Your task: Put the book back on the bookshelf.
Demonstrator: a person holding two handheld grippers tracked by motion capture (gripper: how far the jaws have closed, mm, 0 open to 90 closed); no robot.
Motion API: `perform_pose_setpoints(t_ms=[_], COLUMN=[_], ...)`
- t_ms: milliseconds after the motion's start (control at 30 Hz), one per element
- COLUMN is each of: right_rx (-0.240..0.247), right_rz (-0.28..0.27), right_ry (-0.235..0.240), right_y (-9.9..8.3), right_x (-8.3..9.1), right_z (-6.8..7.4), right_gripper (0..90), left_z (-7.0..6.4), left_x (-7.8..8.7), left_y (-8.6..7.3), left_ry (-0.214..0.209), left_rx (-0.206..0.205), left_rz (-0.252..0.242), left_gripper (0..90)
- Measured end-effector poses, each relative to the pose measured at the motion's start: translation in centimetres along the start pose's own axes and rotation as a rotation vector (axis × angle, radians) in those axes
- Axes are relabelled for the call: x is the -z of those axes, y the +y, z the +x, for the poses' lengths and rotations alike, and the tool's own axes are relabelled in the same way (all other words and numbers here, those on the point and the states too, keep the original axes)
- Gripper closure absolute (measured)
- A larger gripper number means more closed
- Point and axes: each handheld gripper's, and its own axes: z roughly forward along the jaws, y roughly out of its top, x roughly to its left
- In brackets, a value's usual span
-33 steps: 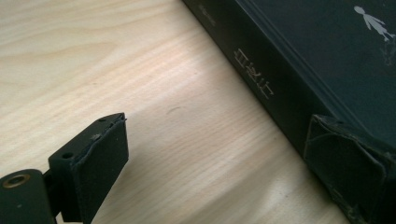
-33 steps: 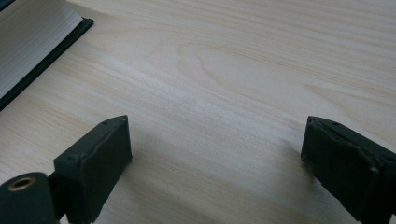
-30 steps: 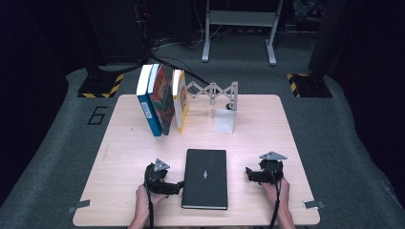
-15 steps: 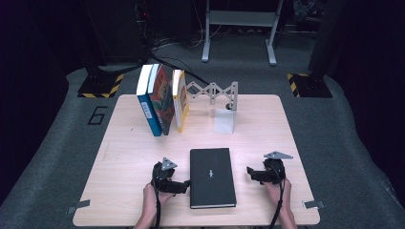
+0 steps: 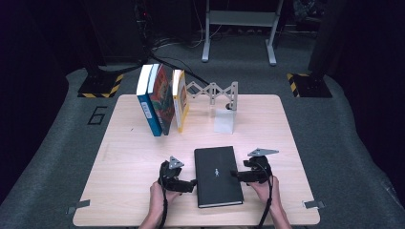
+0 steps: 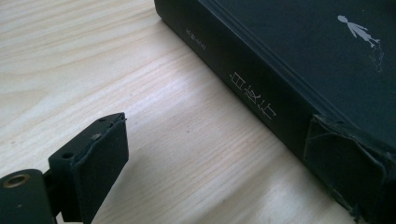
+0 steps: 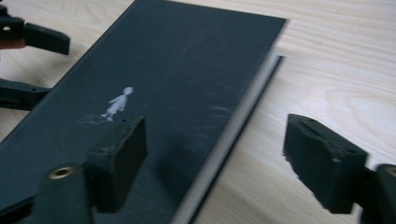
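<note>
A black hardback book (image 5: 217, 175) with a small white figure on its cover lies flat near the table's front edge. My left gripper (image 5: 189, 184) is at its left side. In the left gripper view it (image 6: 219, 163) is open, one pad (image 6: 345, 170) against the book's spine (image 6: 252, 98) and the other over bare wood. My right gripper (image 5: 237, 173) is at the book's right side. In the right gripper view it (image 7: 219, 163) is open and straddles the page edge (image 7: 224, 140), with one pad (image 7: 119, 156) over the cover and the other over the table.
Three books (image 5: 162, 100) stand upright at the back left of the wooden table (image 5: 124, 157). Beside them are a grey expanding rack (image 5: 212, 90) and a white block (image 5: 224, 120). Dark carpet surrounds the table, with stands behind it.
The left gripper has moved right up to the book's spine, and the book has shifted a little to the right. The right gripper has closed in on the book's right edge.
</note>
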Motion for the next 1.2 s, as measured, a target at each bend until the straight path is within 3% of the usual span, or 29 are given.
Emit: perform_pose_setpoints(t_ms=[100, 333, 567, 933, 1200], right_rx=[0.005, -0.028, -0.032, -0.039, -0.012], right_rz=[0.022, 0.025, 0.020, 0.037, 0.035], right_ry=[0.006, 0.021, 0.013, -0.023, -0.067], right_y=[0.1, 0.0, -0.1, 0.1, 0.3], right_x=[-0.6, -0.4, -0.1, 0.5, 1.1], right_z=[0.1, -0.4, -1.0, -1.9, -2.7], right_gripper=[31.9, 34.3, 35.3, 36.1, 38.2], left_z=[-0.2, -0.6, -0.9, -1.5, -2.2], left_x=[-0.3, -1.0, -1.4, -2.6, -3.4], left_y=[0.2, 0.7, 1.3, 2.3, 3.0], left_ry=[-0.003, -0.012, -0.014, -0.030, -0.037], left_rx=[-0.001, 0.014, -0.009, -0.008, -0.011], left_rz=[0.001, -0.008, 0.007, 0.007, 0.013], left_gripper=[6.3, 6.1, 6.1, 5.6, 5.2])
